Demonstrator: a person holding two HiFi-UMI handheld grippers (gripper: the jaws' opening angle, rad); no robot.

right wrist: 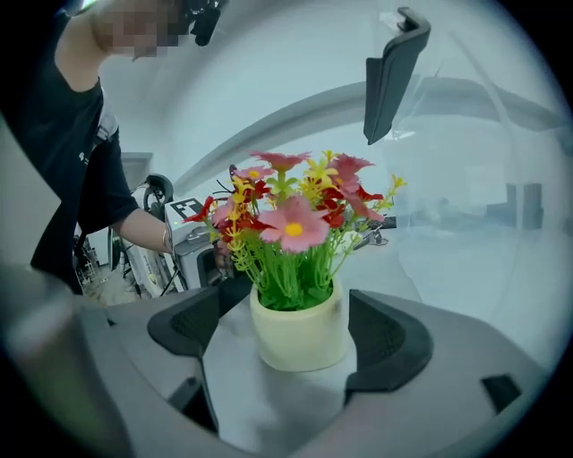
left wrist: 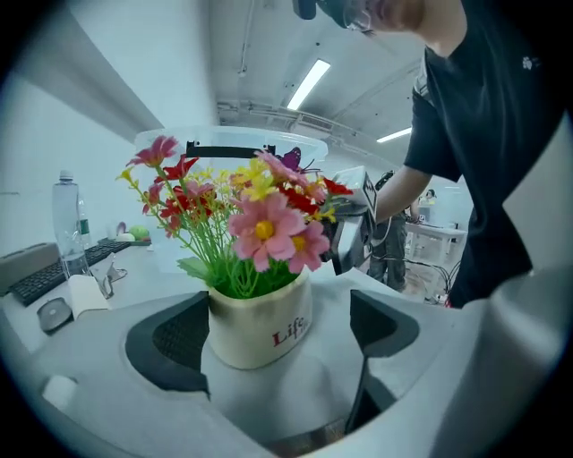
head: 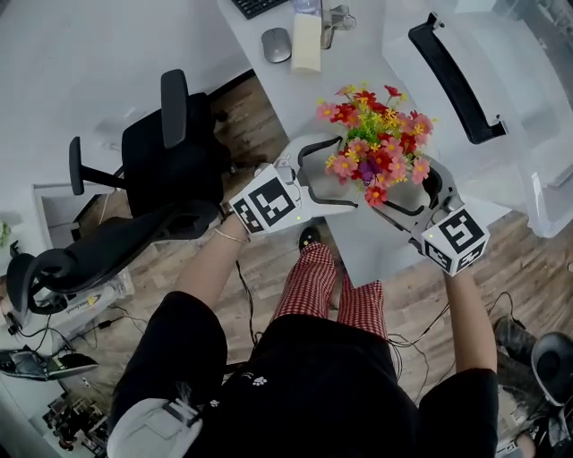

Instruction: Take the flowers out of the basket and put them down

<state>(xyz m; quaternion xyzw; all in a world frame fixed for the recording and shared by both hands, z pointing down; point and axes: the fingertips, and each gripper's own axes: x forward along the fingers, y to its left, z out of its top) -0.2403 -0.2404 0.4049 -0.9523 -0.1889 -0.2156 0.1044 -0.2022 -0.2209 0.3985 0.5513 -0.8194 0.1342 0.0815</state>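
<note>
A bunch of red, pink and yellow flowers stands in a cream pot on the white table. My left gripper is open, its jaws on either side of the pot; in the left gripper view one pad touches or nearly touches the pot and the other stands apart. From the opposite side my right gripper is also open around the pot, with a gap at each pad. The basket, a clear tub with a black handle, sits behind the flowers.
A black office chair stands left of the table. At the table's far end lie a mouse, a keyboard and a bottle. The table's near edge runs just in front of the pot.
</note>
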